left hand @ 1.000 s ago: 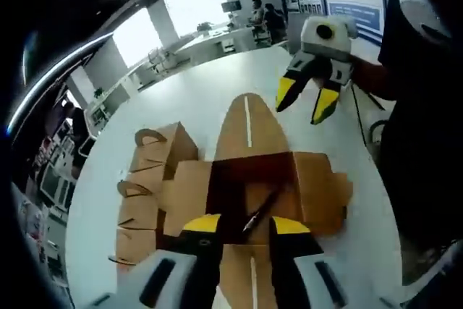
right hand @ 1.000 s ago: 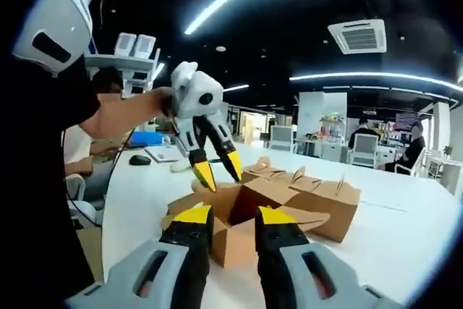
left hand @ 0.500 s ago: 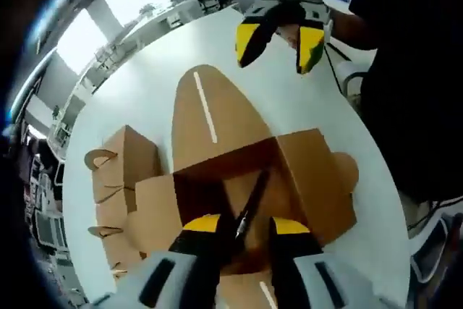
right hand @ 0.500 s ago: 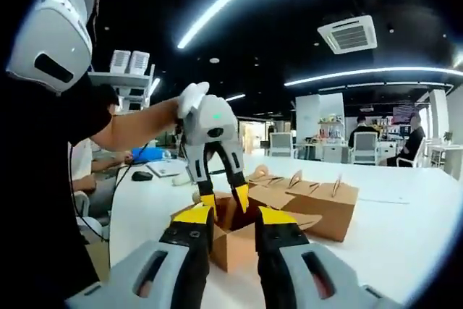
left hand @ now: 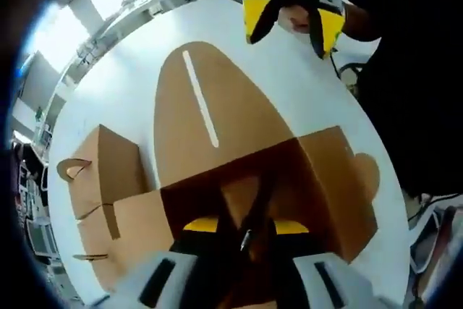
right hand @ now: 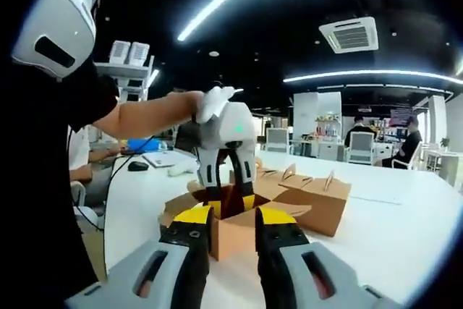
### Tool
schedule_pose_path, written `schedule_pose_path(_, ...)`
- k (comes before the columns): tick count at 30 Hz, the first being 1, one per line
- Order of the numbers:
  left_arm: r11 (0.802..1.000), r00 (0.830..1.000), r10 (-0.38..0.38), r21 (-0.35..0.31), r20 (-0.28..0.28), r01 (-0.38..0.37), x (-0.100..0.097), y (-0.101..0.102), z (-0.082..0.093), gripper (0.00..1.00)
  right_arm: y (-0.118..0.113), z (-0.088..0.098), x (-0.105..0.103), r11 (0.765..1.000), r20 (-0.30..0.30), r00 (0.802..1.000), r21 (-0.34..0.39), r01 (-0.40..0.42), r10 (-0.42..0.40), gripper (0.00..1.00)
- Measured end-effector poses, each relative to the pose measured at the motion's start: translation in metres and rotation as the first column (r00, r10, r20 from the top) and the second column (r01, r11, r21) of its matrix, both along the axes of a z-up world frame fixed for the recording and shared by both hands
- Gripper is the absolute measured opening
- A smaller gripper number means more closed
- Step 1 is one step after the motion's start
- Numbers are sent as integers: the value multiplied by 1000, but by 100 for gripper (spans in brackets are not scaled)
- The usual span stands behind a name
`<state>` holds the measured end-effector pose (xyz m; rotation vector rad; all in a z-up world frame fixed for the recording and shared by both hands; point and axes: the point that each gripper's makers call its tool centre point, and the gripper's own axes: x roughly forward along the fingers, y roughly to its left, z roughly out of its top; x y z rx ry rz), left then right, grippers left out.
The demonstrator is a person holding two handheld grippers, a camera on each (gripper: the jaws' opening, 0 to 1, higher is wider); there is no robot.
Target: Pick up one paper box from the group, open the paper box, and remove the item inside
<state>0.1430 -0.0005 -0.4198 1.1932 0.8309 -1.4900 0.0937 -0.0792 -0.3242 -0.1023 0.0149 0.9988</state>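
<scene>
Inside open box (left hand: 318, 179), left tongs (left hand: 242, 227) now lower

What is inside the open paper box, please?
Inside the open paper box lies a thin dark pen-like item, and the left gripper reaches in around it. The box floor under the jaws is covered; the item's lower end is hidden.

Open box (left hand: 289, 179) mouth occupied by left gripper (right hand: 227, 204); closed boxes (right hand: 318, 197) crowd 2 o'clock; bare table (right hand: 405, 236) beyond.
</scene>
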Motion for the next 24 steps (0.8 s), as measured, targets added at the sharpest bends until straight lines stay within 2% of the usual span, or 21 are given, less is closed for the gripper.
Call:
schedule_pose_path(1, 999, 1000, 24, 25, 2, -24, 2, 2, -5, 27, 0, -1, 1, 1000, 2, 1000, -10, 1, -1, 24)
schedule_pose_path(4, 999, 1000, 11, 51, 10, -11, 1, 4, -11, 26, 3, -6, 2, 999, 1, 1000, -32, -5, 5, 24)
schedule_pose_path(8, 996, 1000, 16, 83, -6, -16, -7, 3, -18, 27, 9, -12, -2, 999, -20, 999, -23, -28, 27, 24)
schedule_pose_path(11, 995, 1000, 7, 101, -21, -5, -12, 5, -21, 27, 13, -19, -6, 997, -16, 999, -60, -43, 42, 24)
schedule_pose_path(15, 991, 1000, 2, 133, -17, 0, -12, 10, -29, 26, 11, -19, -7, 998, -30, 998, -44, -52, 51, 24)
schedule_pose_path(18, 991, 1000, 0, 133, -21, 3, -13, 10, -27, 25, 8, -18, -6, 999, -40, 998, -17, -52, 51, 24)
schedule_pose_path(19, 991, 1000, 20, 136, -21, -17, -13, 11, -27, 25, 7, -17, -5, 999, -41, 998, -14, -48, 47, 24)
schedule_pose_path(24, 988, 999, 24, 155, -30, -19, -16, 13, -28, 21, 7, -21, -2, 999, -33, 999, -34, -36, 35, 24)
